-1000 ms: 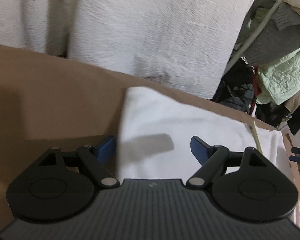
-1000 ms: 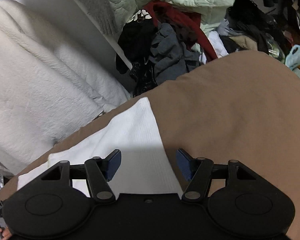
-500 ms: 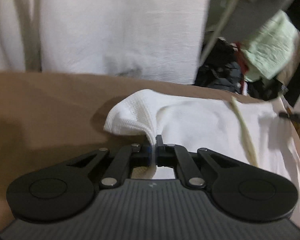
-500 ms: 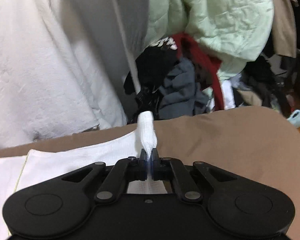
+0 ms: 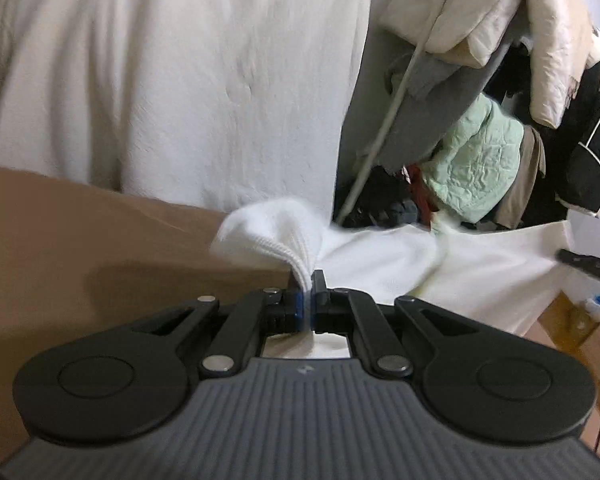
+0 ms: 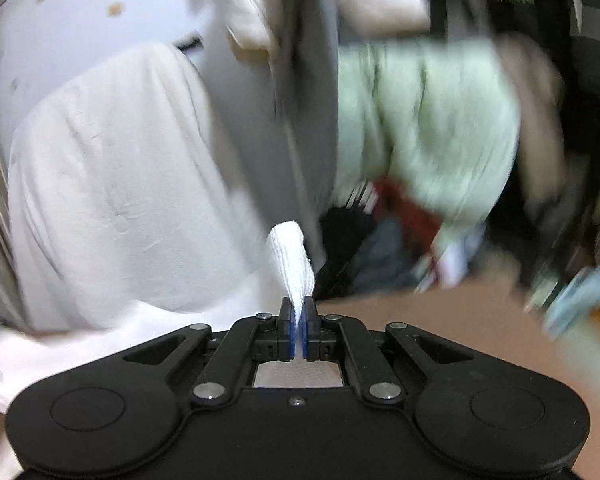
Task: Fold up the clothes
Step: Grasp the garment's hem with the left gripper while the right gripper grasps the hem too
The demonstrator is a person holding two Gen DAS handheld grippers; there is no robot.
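Note:
A white ribbed garment [image 5: 384, 256] hangs stretched above the brown surface [image 5: 80, 240]. My left gripper [image 5: 309, 280] is shut on one bunched corner of it, which puffs up just ahead of the pads. In the right wrist view my right gripper [image 6: 298, 307] is shut on the white garment's other corner [image 6: 292, 258], a narrow fold standing up between the blue pads. At the right edge of the left wrist view, the dark tip of the other gripper [image 5: 588, 264] shows beside the cloth. The right wrist view is blurred.
A white textured cover [image 5: 188, 80] hangs behind the brown surface. To the right is a heap of clothes: a pale green quilted piece [image 5: 476, 164], grey, black and cream garments [image 5: 500, 12]. A red and dark pile [image 6: 396, 216] lies beyond the brown surface [image 6: 420, 304].
Both grippers closed on the garment's corners, which had lain flat on the brown surface. Both then rose and carried the cloth up off it.

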